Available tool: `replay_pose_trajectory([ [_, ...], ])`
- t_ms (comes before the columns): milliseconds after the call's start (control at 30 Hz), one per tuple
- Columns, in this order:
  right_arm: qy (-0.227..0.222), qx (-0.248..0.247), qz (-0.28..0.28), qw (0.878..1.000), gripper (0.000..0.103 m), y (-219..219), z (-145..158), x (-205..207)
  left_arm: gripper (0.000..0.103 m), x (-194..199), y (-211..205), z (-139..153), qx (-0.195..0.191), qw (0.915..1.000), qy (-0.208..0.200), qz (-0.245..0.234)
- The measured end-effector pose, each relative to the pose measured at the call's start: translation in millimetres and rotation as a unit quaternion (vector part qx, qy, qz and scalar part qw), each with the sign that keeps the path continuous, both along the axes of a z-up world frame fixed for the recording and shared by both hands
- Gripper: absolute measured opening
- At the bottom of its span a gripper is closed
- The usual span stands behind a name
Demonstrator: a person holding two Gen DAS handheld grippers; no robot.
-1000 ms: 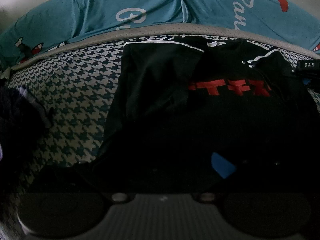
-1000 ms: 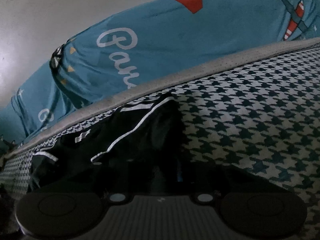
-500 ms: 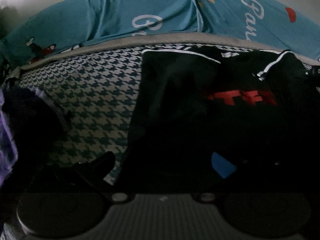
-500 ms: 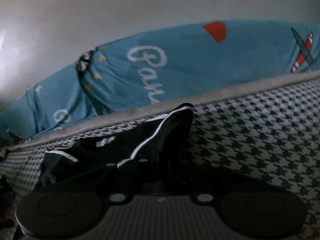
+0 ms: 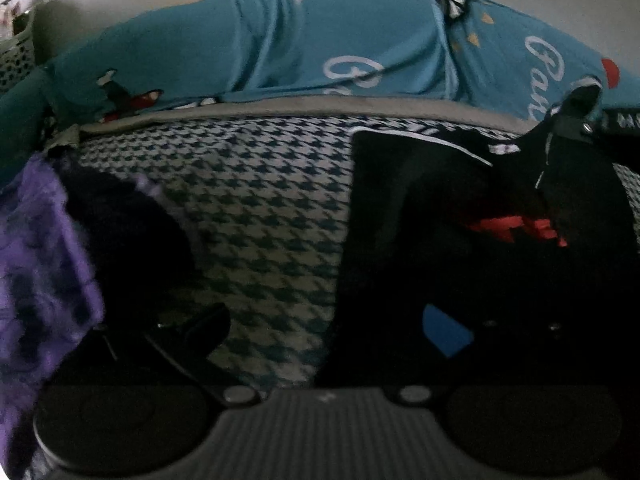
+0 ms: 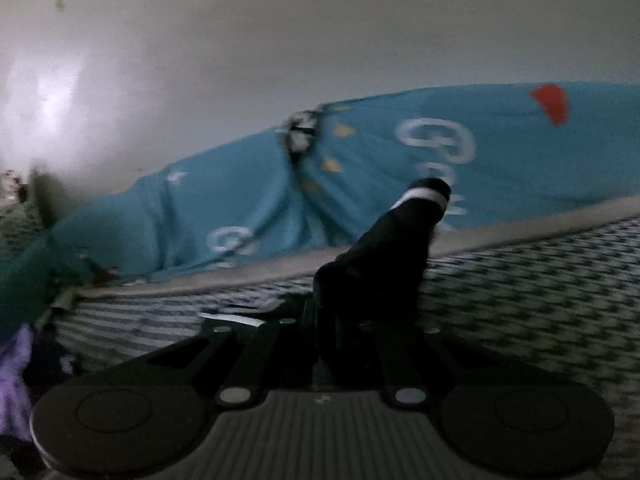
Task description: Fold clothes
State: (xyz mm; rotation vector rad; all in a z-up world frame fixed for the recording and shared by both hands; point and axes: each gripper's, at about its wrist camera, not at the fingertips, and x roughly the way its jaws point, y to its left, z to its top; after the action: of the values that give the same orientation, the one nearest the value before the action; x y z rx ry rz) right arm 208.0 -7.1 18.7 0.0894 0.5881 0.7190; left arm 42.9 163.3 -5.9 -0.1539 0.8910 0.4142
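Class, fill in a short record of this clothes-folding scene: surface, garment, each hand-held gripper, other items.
surface: houndstooth cover
garment: black garment, white stripes, red print, lying on the cover
right hand-held gripper: shut on a lifted, white-banded end of the garment
left hand-held gripper: one finger over the garment; grip unclear
other items: teal printed bedding behind; purple cloth at left

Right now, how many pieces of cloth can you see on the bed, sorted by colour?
Black: 1, the black garment with red lettering.
Purple: 1, the purple cloth.
Teal: 1, the teal printed sheet.
Houndstooth: 1, the houndstooth cover.
Total: 4
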Motion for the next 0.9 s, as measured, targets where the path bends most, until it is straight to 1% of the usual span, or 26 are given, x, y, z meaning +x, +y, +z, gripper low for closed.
replay_pose_trajectory([
  [67,0.002,0.009,0.019,1.0,0.009,20.8,2.0,-7.0,0.103,-6.5,8.7,-1.5,0.002,1.0,0.003,0.009],
  [200,0.009,0.014,0.061,0.998,0.009,64.6,-3.9,-23.4,0.103,-17.7,25.2,-3.4,-0.015,0.9996,0.006,0.025],
  [267,0.013,0.001,0.076,0.997,0.009,88.1,-14.5,-30.0,0.103,-22.1,31.6,-3.4,-0.016,0.9994,0.006,0.03],
  [367,0.033,-0.023,0.093,0.995,0.009,115.4,-37.5,-34.2,0.103,-28.9,39.8,-2.6,-0.018,0.9992,0.005,0.037],
  [433,0.047,-0.039,0.101,0.993,0.013,128.3,-51.9,-35.0,0.103,-32.8,44.5,-1.7,-0.021,0.999,0.004,0.04],
  [467,0.057,-0.041,0.107,0.992,0.013,130.6,-57.5,-33.8,0.103,-34.0,46.1,-1.5,-0.022,0.9989,0.004,0.041],
  [500,0.063,-0.039,0.109,0.991,0.016,131.5,-60.5,-34.6,0.103,-35.0,47.2,-1.3,-0.023,0.9988,0.003,0.042],
  [533,0.067,-0.034,0.112,0.991,0.022,130.3,-61.6,-33.5,0.103,-35.1,47.3,-1.0,-0.024,0.9988,0.003,0.042],
  [600,0.077,-0.022,0.119,0.99,0.026,126.3,-62.2,-30.9,0.103,-34.6,46.4,-0.2,-0.022,0.999,0.002,0.04],
  [700,0.081,-0.008,0.12,0.989,0.026,117.8,-52.0,-32.3,0.103,-34.1,43.3,1.2,-0.016,0.9992,0.001,0.035],
  [900,0.053,-0.011,0.116,0.992,0.027,90.5,-28.0,-46.4,0.103,-33.8,33.5,1.2,-0.005,0.9997,0.002,0.022],
])
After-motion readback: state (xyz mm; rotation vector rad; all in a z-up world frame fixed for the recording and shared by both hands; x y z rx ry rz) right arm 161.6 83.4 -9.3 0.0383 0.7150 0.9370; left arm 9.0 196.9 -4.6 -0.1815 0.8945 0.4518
